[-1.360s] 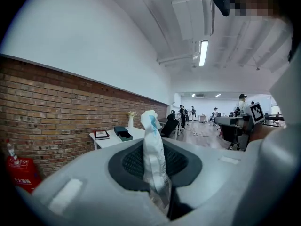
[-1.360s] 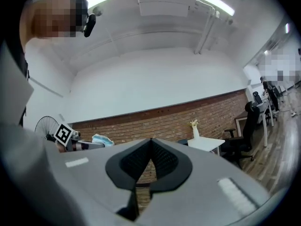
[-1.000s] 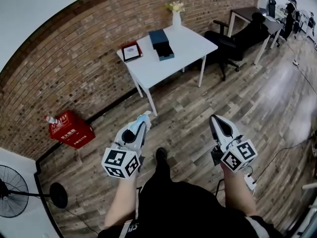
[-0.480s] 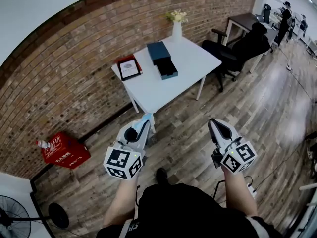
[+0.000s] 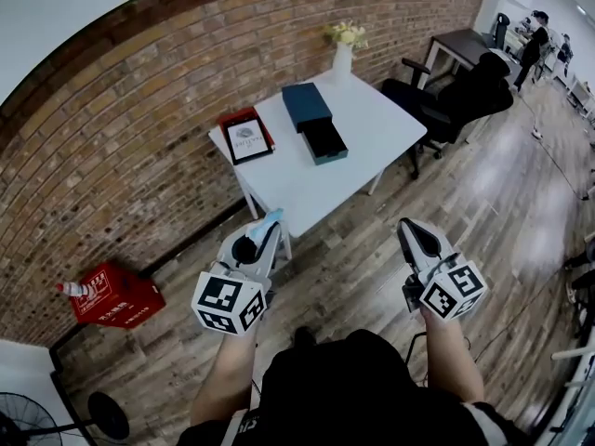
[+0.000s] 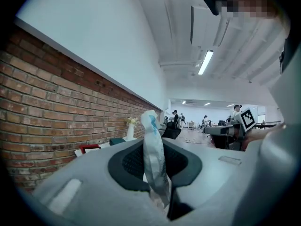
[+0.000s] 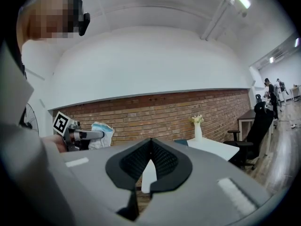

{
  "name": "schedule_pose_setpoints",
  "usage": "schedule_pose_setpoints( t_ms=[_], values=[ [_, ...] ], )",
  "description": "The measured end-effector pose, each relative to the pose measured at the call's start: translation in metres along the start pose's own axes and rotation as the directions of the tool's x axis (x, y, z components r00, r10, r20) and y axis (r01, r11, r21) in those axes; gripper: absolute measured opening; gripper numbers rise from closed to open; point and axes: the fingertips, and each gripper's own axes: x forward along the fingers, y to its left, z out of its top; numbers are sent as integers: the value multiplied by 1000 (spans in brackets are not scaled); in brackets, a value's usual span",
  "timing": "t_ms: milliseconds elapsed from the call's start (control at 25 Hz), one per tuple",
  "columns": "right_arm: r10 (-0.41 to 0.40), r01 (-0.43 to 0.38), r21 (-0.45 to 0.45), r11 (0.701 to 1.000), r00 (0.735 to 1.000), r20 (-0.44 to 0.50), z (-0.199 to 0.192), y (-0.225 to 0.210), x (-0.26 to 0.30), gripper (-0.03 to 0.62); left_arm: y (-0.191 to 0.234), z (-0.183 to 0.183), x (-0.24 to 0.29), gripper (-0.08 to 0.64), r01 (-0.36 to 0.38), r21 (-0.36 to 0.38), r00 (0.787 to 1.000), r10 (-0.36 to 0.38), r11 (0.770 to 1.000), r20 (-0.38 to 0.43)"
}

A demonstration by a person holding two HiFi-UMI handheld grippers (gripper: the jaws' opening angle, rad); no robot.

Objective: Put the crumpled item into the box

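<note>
My left gripper (image 5: pixel 271 219) is shut on the crumpled item (image 5: pixel 268 218), a white wad with a blue patch that sticks up between the jaws (image 6: pixel 153 149). The wad also shows in the right gripper view (image 7: pixel 101 134), off to the left. My right gripper (image 5: pixel 406 227) is held level with the left one, its jaws shut with nothing between them (image 7: pixel 150 142). The dark teal box (image 5: pixel 307 106) stands on the white table (image 5: pixel 381 124) ahead, and an open tray part (image 5: pixel 325 142) lies in front of it. Both grippers hang over the wooden floor, short of the table.
On the table stand a red-framed picture (image 5: pixel 246 138) and a white vase with flowers (image 5: pixel 343 57). A black office chair (image 5: pixel 456 91) is right of the table. A red crate (image 5: pixel 112 294) and a fan (image 5: pixel 19 427) sit by the brick wall at the left.
The table and box have come nearer and lower in the head view. Both grippers keep their places and their grip is unchanged.
</note>
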Motion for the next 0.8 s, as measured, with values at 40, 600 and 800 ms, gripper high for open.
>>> schedule_pose_setpoints(
  t_ms=[40, 600, 800],
  values=[
    [2, -2, 3, 1000, 1000, -7, -1, 0, 6, 0, 5, -1, 3, 60, 1, -7, 1000, -1, 1000, -2],
    [99, -100, 59, 993, 995, 17, -2, -77, 137, 0, 60, -5, 139, 60, 6, -2, 998, -6, 1000, -58],
    [123, -124, 64, 990, 992, 28, 17, -143, 199, 0, 96, 13, 219, 60, -28, 9, 997, 29, 1000, -66]
  ],
)
